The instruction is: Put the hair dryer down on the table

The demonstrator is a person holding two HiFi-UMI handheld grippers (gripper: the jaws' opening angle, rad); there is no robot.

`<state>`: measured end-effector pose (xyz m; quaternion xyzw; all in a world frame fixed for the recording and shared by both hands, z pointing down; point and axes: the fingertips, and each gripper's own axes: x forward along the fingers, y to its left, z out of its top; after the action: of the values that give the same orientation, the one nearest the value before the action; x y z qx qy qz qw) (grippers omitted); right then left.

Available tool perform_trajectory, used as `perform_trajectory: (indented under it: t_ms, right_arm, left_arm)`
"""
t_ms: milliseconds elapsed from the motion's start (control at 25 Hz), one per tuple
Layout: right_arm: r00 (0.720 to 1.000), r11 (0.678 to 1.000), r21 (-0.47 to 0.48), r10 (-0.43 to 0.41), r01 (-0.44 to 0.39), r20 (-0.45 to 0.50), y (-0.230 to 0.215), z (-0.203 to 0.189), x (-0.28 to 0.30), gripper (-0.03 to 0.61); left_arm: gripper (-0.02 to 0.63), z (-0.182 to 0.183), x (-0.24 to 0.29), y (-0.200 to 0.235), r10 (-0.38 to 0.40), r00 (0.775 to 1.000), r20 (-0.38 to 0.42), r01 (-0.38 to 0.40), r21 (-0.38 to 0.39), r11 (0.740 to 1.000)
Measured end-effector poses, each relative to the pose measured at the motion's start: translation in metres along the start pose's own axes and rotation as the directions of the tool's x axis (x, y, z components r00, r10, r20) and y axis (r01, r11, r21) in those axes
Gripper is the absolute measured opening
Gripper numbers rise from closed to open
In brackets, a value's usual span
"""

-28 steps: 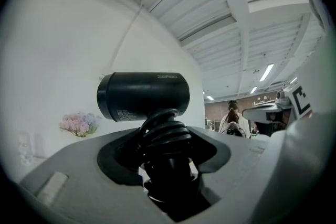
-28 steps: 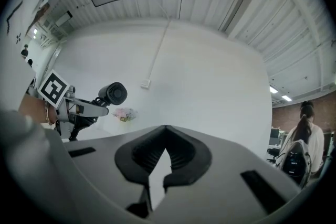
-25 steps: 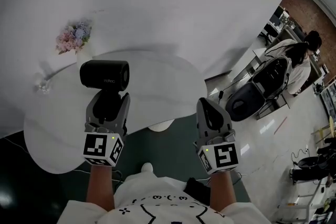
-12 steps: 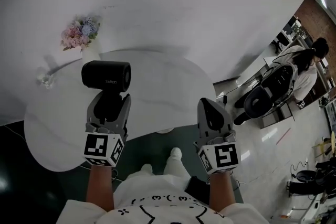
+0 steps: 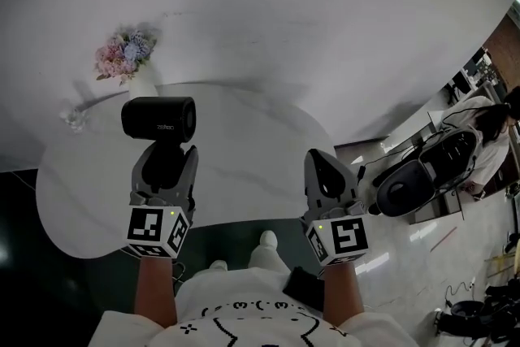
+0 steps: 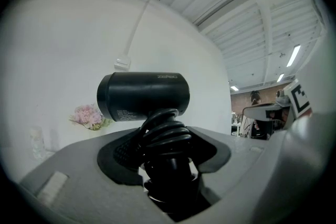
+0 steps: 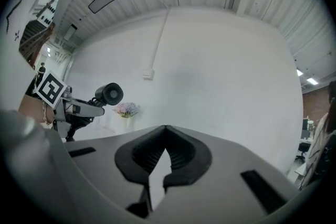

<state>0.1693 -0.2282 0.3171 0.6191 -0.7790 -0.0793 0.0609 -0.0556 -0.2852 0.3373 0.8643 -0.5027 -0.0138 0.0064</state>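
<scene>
Head view: round white counter fills the middle of the frame, wall behind it.

- Left claw, at 8 o'clock from frame centre, is clamped on the hair dryer. The black barrel lies crosswise just beyond the claw tips, over the counter's left half.
- Left gripper view: hair dryer sits dead ahead. Its handle, wrapped in coils of black cord, runs back between the jaws of the left claw, which press on it from both sides.
- Right gripper view: hair dryer shows at 9 o'clock, carried clear above the counter surface, not resting on it.
- Right claw, at 4 o'clock from centre in the head view, hangs off the counter's near edge. Seen in its own view, the right claw has its jaws together, with nothing between them.

Containers:
- A white vase stands at the counter's 11 o'clock rim and holds pink and lilac flowers. The same flowers appear at 9 o'clock beside the barrel.
- A small clear glass stands at the counter's 10 o'clock edge, well apart from the vase. Its contents cannot be made out.
</scene>
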Motion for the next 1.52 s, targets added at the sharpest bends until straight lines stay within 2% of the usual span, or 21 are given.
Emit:
perform_trajectory:
  t_ms: [320,600,1040,1200,1520]
  right_arm:
    - [0.997,0.997,0.026,0.078,-0.078,-0.017,-0.064,-0.029,0.041,-0.005]
    - [0.986,0.985,0.045,0.166,-0.164,-0.022,-0.102,-0.054,0.077,-0.003]
    - [0.971,0.970,0.067,0.237,-0.234,-0.039,-0.141,-0.087,0.103,-0.003]
    - [0.970,0.968,0.084,0.240,-0.235,-0.050,-0.147,-0.099,0.107,-0.005]
    - [0.962,0.962,0.110,0.259,-0.250,-0.086,-0.133,-0.114,0.120,-0.005]
  left_arm:
    - [0.250,-0.020,0.052,-0.028,0.085,0.996,-0.041,-0.085,-0.001,0.996]
    - [0.250,-0.045,0.095,-0.052,0.140,0.986,-0.091,-0.140,0.005,0.990]
    - [0.250,-0.098,0.153,-0.090,0.133,0.969,-0.207,-0.133,0.014,0.991]
    - [0.250,-0.122,0.161,-0.097,0.108,0.961,-0.256,-0.115,-0.012,0.993]
    - [0.250,-0.164,0.177,-0.098,0.061,0.925,-0.376,-0.082,-0.041,0.996]
